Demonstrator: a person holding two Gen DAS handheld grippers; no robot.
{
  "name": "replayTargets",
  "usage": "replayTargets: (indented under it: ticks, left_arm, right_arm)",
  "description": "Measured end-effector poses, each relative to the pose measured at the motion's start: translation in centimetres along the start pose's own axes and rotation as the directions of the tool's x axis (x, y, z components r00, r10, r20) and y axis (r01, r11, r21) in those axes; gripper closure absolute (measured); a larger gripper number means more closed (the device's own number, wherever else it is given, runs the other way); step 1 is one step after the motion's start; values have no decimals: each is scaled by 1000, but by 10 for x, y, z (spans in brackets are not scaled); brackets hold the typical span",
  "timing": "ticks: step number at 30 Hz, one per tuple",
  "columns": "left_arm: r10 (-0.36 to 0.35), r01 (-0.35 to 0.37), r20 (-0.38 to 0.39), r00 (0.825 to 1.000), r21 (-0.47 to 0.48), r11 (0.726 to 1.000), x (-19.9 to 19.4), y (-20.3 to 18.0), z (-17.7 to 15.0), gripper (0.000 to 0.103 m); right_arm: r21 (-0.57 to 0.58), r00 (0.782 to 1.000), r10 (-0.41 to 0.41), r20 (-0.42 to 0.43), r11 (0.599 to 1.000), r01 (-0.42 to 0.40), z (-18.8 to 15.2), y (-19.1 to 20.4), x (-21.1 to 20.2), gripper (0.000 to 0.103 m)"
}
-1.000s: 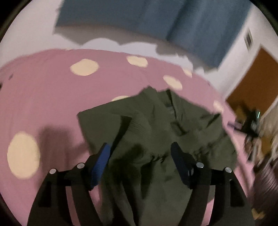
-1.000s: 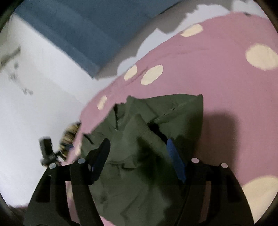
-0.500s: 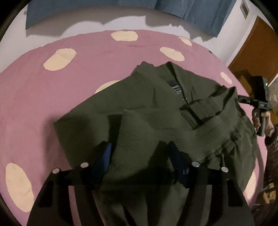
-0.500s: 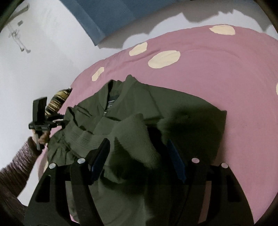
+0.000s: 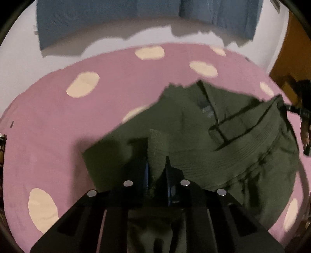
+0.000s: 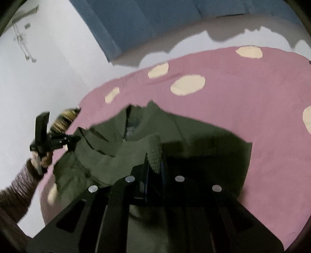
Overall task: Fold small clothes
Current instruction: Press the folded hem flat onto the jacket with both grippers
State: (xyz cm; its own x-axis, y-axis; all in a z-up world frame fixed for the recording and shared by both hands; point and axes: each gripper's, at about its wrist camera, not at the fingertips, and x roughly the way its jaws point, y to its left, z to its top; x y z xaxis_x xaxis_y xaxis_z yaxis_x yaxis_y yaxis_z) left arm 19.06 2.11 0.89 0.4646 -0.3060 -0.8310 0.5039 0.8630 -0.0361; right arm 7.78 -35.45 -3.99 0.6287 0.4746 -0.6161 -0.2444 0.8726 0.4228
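Pinching a ribbed cuff of the dark olive-green knit zip jacket [image 5: 223, 148], the left gripper [image 5: 156, 167] has just closed its black jaws, and the fabric stands bunched between the blue-lined pads. The right gripper [image 6: 154, 163] has likewise just closed, clamped on another ribbed fold of the same jacket, which rises as a nubbly ridge ahead of its fingertips. The jacket lies crumpled on the pink bedspread with cream oval spots [image 5: 58, 120], spreading ahead and to the right of the left gripper, and ahead and to the left of the right one. Its collar with the zip lies beyond both tools. Farther ahead, a blue cloth [image 5: 108, 17] hangs on the white wall [image 6: 48, 81]. An orange-brown door [image 5: 291, 56] stands far right of the left gripper. Nothing lies between the tools and the jacket.
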Motion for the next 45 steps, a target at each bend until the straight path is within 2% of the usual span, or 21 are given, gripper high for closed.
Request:
replayTargets:
  ticks: [6,9,13,18,25,31,45]
  left_arm:
    - [40,-36,66,997,-60,998,-9,8,31,88]
    - [65,-60,57,996,-88,994,3,13,45,88]
    - [95,-91,24,995,-124,988,29,24,53,88]
    - [89,-97,-48,995,-178,979,67,39,43,88]
    - [87,-101,-70,994,-233,967,89,48,34,87]
    - [95,-105,-56,994,-236,966,92,49,30,87]
    - [129,-133,-34,991,-219,967,89,45,28,86]
  right_arm:
    - [52,997,-20,81,999,16,28,-5,-1,94]
    - [79,995,-33,96,997,26,42,-12,11,94]
    - [122,996,-55,77,991,45,54,-25,33,94]
    - [181,996,-85,7,980,83,51,-47,65,94]
    - [263,993,-96,-74,958,112,37,-72,94,94]
    - [320,996,-50,-68,945,69,29,-85,98,94]
    - [364,999,-13,-47,931,29,29,-92,98,94]
